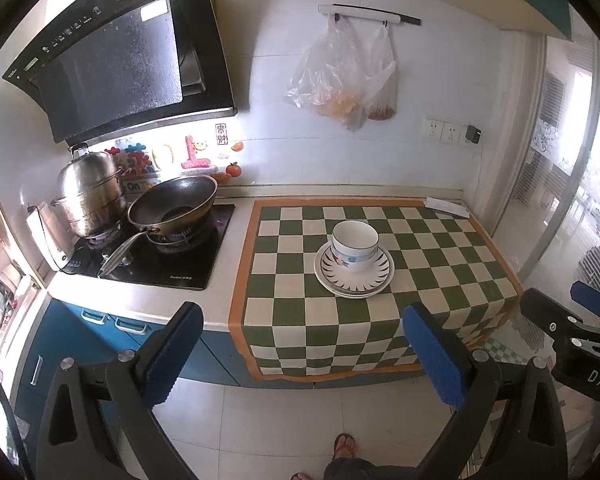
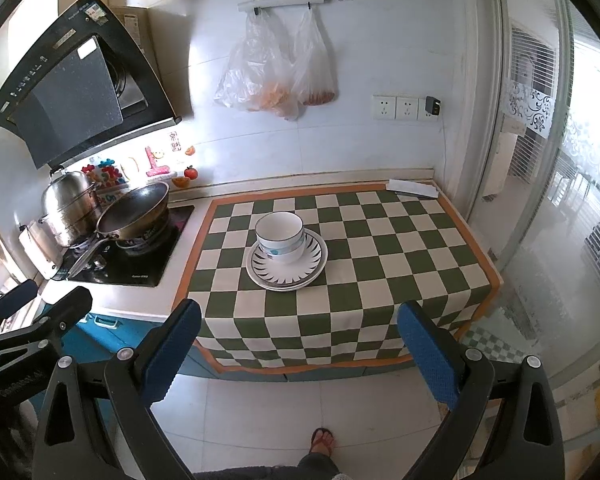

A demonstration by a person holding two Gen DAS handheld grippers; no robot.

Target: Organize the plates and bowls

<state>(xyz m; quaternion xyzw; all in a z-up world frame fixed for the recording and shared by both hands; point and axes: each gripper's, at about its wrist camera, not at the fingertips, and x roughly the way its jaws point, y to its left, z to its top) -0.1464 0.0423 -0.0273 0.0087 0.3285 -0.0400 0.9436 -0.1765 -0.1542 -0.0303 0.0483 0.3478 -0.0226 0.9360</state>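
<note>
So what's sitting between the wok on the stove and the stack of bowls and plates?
Only bare white counter and checkered cloth separate the wok from the stack; both wrist views show it.

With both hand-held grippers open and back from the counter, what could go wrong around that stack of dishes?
1. The bowls sit nested on the plates; lifting the plates alone might tip them.
2. The checkered cloth hangs over the counter edge; a hand-held gripper snagging it could drag the stack along.

Stacked bowls (image 2: 279,236) sit on what look like two plates (image 2: 287,266) — centred on the checkered cloth (image 2: 380,264) — right hand-held gripper (image 2: 299,344) wide apart.
</note>
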